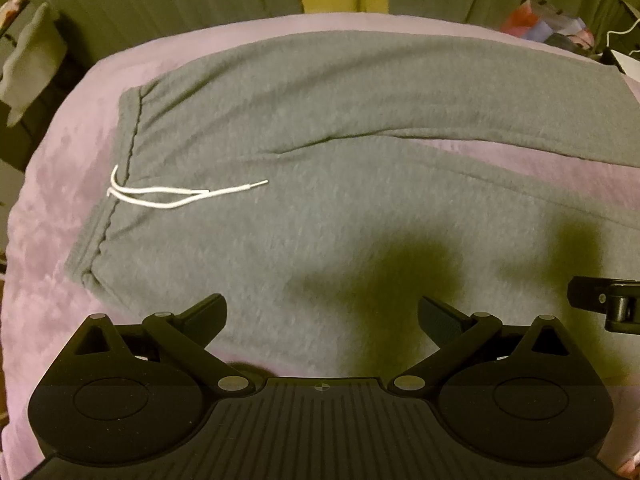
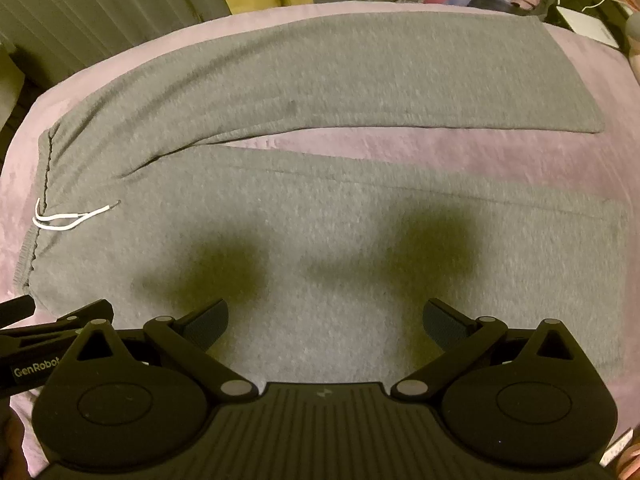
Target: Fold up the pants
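Both grippers, left gripper and right gripper, are hovering wide open over the near leg of the pants, which are lying lengthwise left-to-right.

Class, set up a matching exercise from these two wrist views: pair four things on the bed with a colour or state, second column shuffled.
Column one:
1. grey fleece sweatpants
2. white drawstring cord
3. plush bed blanket
4. left gripper

Column two:
A. jaws wide apart, nothing between them
B. pinkish-purple
C. spread flat, legs parted
D. lying loose by the waistband

Pairs: 1-C, 2-D, 3-B, 4-A
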